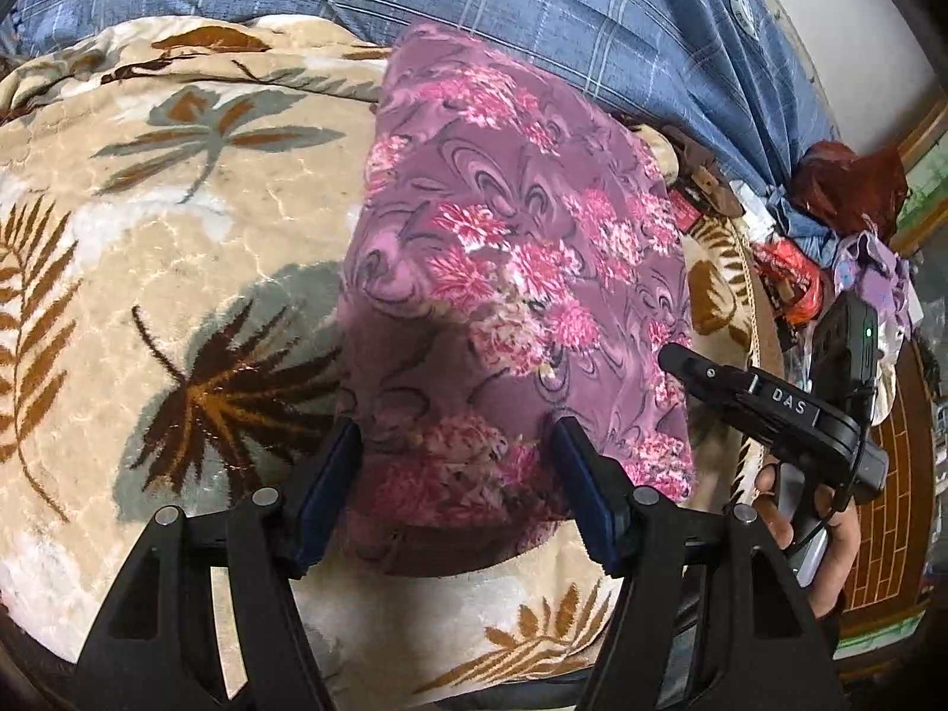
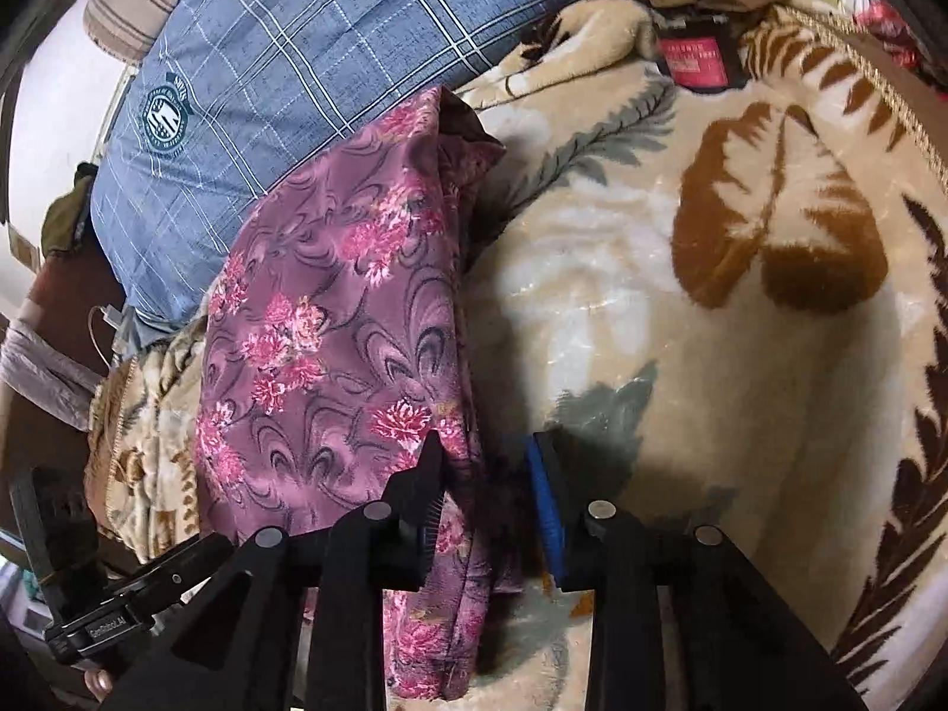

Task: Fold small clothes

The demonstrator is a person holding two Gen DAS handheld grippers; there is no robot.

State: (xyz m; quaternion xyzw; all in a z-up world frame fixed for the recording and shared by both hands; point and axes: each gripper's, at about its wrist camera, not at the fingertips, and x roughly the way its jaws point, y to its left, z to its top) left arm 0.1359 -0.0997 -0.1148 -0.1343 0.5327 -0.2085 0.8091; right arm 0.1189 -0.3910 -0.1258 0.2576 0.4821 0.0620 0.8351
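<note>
Mauve floral garment (image 1: 509, 272) lies folded on the leaf-print blanket (image 1: 178, 225) — soft, slippery, we judge. Our left gripper (image 1: 456, 474) straddles its near end, unclamped; right gripper (image 2: 489, 497) brackets its edge — loosely.

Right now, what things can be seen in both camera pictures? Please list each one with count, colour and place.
floral garment: one, purple-pink, folded on the blanket
blanket: one, beige with brown leaves, covering the bed
pillow: one, blue checked, behind the garment
clothes pile: several, mixed colours, at the bed's edge
red label: one, on the blanket's far edge
left gripper: black, blue pads, open astride the garment
right gripper: black, open over the garment's edge
hand: one, on the right gripper's handle
</note>
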